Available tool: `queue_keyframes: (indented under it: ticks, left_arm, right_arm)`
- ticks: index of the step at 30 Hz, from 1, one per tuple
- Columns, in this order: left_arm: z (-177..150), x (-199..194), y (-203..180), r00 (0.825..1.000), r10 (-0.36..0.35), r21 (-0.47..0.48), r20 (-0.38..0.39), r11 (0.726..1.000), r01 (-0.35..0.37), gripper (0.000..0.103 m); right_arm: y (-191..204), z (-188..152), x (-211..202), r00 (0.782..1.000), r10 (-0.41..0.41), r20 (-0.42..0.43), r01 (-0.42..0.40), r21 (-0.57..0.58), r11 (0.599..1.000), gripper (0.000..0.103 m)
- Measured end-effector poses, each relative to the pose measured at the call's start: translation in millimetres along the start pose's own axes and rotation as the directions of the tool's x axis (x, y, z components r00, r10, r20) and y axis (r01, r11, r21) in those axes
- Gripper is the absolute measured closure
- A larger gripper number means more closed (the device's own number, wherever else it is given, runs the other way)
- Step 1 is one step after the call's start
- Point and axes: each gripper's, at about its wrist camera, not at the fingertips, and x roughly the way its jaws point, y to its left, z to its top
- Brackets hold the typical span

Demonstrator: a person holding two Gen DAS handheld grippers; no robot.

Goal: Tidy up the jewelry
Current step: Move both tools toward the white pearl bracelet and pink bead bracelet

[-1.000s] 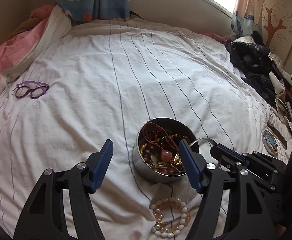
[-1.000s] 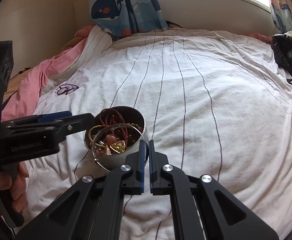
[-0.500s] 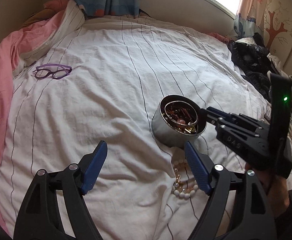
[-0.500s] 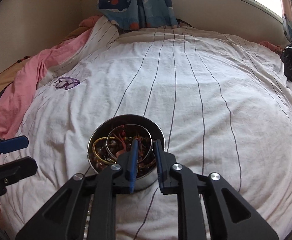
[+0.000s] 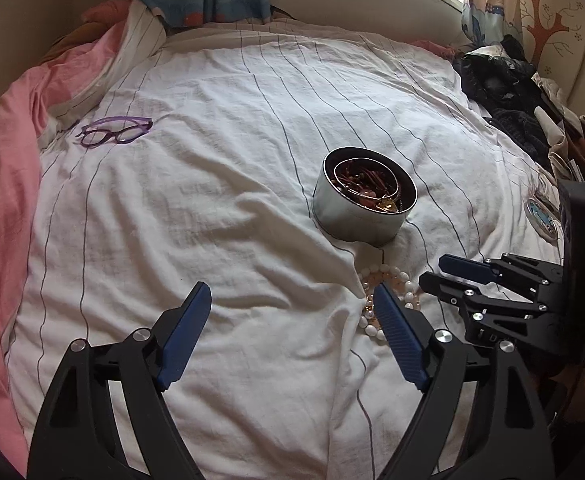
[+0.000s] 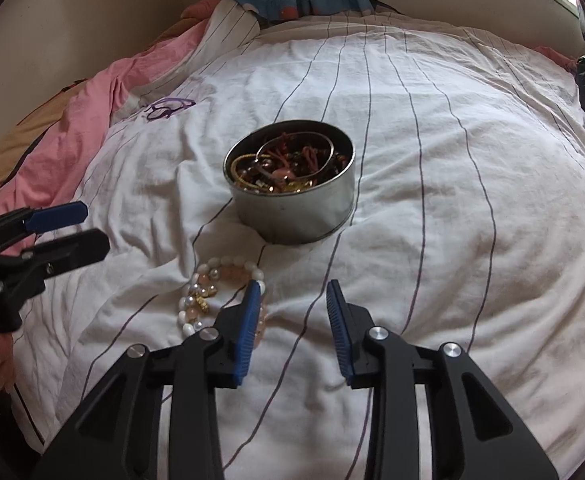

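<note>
Lying on the bed (image 6: 432, 208) just ahead of the right gripper (image 6: 292, 292), the bracelet (image 6: 212, 280) looks like the next piece to go in the tin (image 6: 292, 216). Its beads are cream and pale pink with a few small gold ones, strung in a loose loop, and part of the loop is hidden behind that gripper's left finger. I would expect it to be light and floppy, sagging from wherever it is pinched, and the round beads may roll or slip between flat pads. Taking hold across the strand on the near side seems safest, pressing slightly into the soft cover.

The right gripper's jaws are opening with nothing between them. The left gripper (image 5: 292, 300) is spread wide, its jaws opening too and empty, with the bracelet just beyond its right finger.

Standing just past the bracelet, the tin is round, silvery metal, already heaped with dark beads, red cord and a thin bangle.
</note>
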Motion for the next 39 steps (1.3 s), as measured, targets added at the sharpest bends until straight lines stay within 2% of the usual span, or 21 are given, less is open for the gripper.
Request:
queue_keyframes:
  ticks: [4,9,11,21,25,31,34,36,39]
  left_arm:
    - [-6,-3,-2,1.000,0.009,0.036,-0.003,0.999,-0.009,0.024]
    - [-3,-8,0,1.000,-0.001,0.024,0.013,1.000,0.001,0.024]
    - [-2,-8,0,1.000,-0.003,0.025,0.015,1.000,0.003,0.024]
    - [-1,-8,-2,1.000,-0.003,0.023,0.020,1.000,0.003,0.023]
    - [-1,-8,-1,1.000,-0.004,0.024,0.020,1.000,0.004,0.023]
    - [-2,-7,-7,1.000,-0.015,0.045,0.021,0.999,0.014,0.022]
    - [-4,-5,-15,1.000,-0.018,0.072,0.014,0.997,0.017,0.022]
    - [-4,-5,-23,1.000,-0.021,0.104,0.014,0.994,0.020,0.022]
    - [-4,-2,-40,0.999,-0.041,0.148,0.010,0.988,0.039,0.022]
  right_arm:
    - [9,-10,10,0.995,-0.095,-0.039,0.092,-0.066,0.994,0.068]
    - [11,-11,9,0.999,-0.045,-0.029,0.043,-0.065,0.997,0.062]
    - [17,-11,10,0.998,-0.051,-0.030,0.048,-0.089,0.995,0.059]
    - [20,-9,0,1.000,0.015,-0.004,-0.015,-0.076,0.997,0.054]
    - [24,-16,13,0.995,-0.075,-0.062,0.066,-0.130,0.989,0.053]
    - [30,-15,17,0.997,-0.058,-0.044,0.052,-0.135,0.989,0.047]
    - [35,-16,21,0.983,-0.178,-0.050,0.164,-0.211,0.964,0.047]
    - [24,-16,14,0.952,-0.303,-0.031,0.287,-0.245,0.926,0.046]
    - [-10,-17,3,0.905,-0.423,-0.046,0.404,-0.222,0.887,0.046]
